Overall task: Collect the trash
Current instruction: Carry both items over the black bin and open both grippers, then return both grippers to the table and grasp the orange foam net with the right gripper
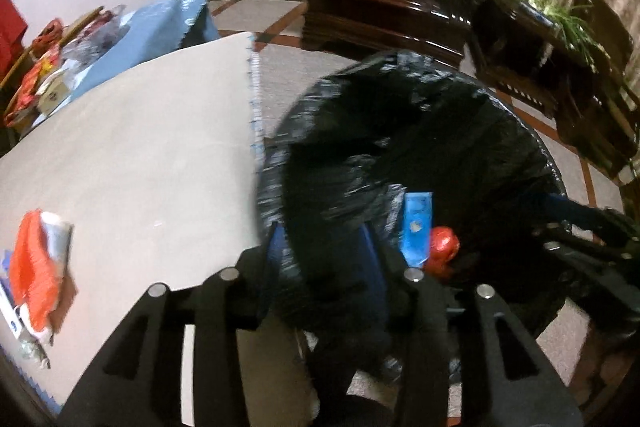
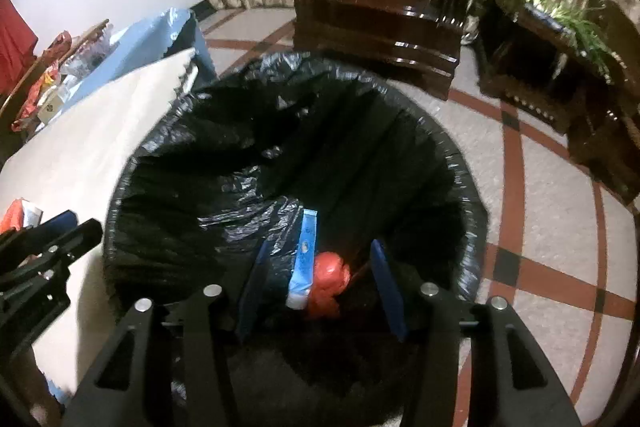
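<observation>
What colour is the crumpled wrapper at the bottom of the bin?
Red, lying beside a blue packet in the bin; the crumpled wrapper shows best in the right wrist view.

A round bin lined with a crinkled black trash bag [image 2: 280, 155] stands on the floor, just beside the table edge, its mouth wide open. Deep inside lie a long blue wrapper [image 2: 303, 259], tilted on end, and a crumpled red wrapper [image 2: 330, 281] touching it on the right. On the table [image 1: 140, 147], well apart from the bin, sits a blurred heap of orange and white litter [image 1: 38, 267]
</observation>
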Available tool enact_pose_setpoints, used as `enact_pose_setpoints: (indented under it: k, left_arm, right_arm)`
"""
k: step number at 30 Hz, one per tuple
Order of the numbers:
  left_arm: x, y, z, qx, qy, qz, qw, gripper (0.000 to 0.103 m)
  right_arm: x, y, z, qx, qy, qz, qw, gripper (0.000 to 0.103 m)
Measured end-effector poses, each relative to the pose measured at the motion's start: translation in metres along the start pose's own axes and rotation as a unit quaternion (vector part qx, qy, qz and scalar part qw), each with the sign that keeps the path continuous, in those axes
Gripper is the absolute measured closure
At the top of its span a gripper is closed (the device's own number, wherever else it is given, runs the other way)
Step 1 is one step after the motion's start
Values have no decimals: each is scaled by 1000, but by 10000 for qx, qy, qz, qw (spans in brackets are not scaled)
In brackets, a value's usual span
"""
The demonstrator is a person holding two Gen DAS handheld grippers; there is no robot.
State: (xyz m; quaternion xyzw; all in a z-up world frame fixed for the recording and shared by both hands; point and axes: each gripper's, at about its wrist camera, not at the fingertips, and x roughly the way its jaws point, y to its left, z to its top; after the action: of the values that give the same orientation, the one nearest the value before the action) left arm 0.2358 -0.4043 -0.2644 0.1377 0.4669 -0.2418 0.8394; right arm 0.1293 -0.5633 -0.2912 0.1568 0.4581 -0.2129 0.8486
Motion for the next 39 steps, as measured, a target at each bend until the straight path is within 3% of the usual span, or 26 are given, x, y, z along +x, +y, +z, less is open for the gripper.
enact_pose_setpoints:
  k: [5, 11, 18, 22, 24, 30, 39]
  left_arm:
    - [-36, 59, -23, -317, -151, 284, 9990, 47]
    - [-77, 140, -54, -751, -252, 780, 9938, 44]
    - [-123, 242, -99, -1446, -356, 1428, 9785, 38]
    - [-148, 297, -127, -1894, -404, 1799, 9644, 36]
    - [-160, 317, -139, -2075, -460, 1928, 9580, 29]
    - [-181, 351, -167, -2407, -593, 2042, 9470, 25]
    - [-160, 375, -169, -2627, -532, 1923, 9440, 24]
  right_arm:
    - [-41, 37, -15, -214, -263, 275, 9990, 51]
    - [-80, 121, -41, -738, -493, 862, 9923, 51]
    - [-109, 226, -62, -1415, -656, 1538, 9757, 51]
    - [-118, 279, -71, -1726, -679, 1815, 9657, 51]
    - [-121, 305, -75, -1850, -678, 1929, 9612, 51]
    - [-122, 353, -88, -2110, -784, 2059, 9524, 51]
    - [-101, 397, -88, -2258, -804, 2029, 9494, 51]
